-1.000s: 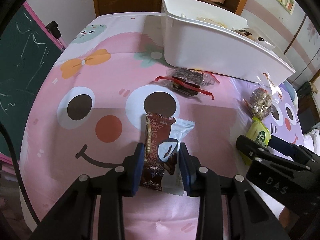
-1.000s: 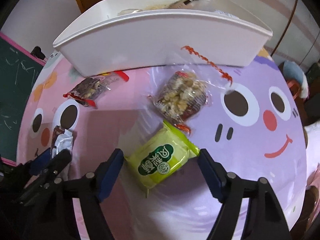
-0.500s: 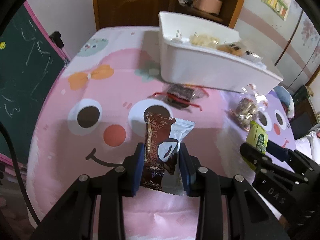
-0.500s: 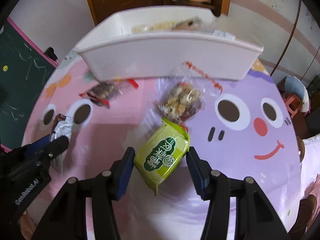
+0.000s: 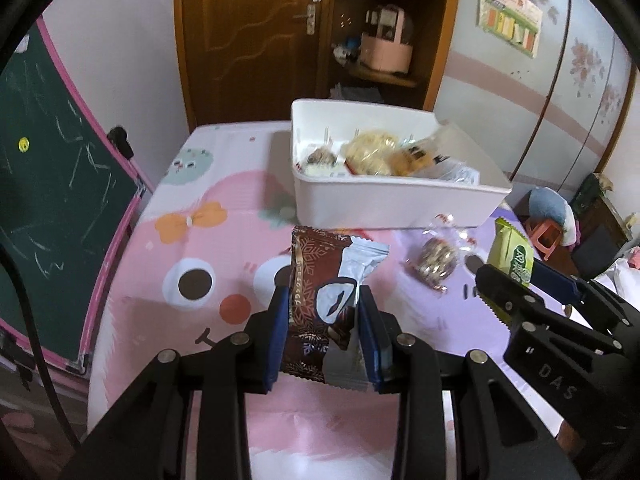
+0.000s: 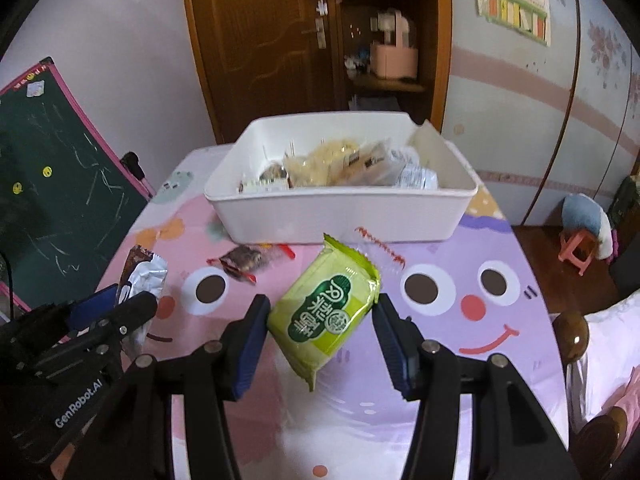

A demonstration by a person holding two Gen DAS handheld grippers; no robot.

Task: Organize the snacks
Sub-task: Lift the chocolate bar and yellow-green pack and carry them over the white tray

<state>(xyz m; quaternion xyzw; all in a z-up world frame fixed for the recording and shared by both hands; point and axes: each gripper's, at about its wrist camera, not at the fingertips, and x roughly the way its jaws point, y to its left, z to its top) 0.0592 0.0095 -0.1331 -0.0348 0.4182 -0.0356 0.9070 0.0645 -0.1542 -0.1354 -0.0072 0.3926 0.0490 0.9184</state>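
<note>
Left claw: my left gripper [image 5: 323, 322] pinches a brown-and-silver chocolate wrapper [image 5: 326, 292] between its blue pads, clear of the tablecloth [image 5: 192, 240], with the wrapper's top poking up toward 12 o'clock.

Right claw: my right gripper [image 6: 320, 326] is pressed onto a green snack packet [image 6: 326, 312], held on a slant with one corner hanging down at 6 o'clock; both pads touch its sides, and the packet bulges between them.

Why both are raised: I judge the two packs are up in the air so they can clear the wall of the white bin [image 6: 340, 216], which sits at 12 o'clock from both claws.

Bin: already holding several wrapped snacks, heaped toward the middle and right; there seems to be room along its left end.

Left on the cloth: a clear bag of nut clusters [image 5: 434, 264] at 2 o'clock from the left claw, and a red-edged dark snack [image 6: 244, 260] at 10 o'clock from the right claw, just in front of the bin.

Stage: about midway, I reckon, with two packs in hand and two waiting.

Risk: the green packet is puffy and gripped off-centre, so it could twist or slip.
</note>
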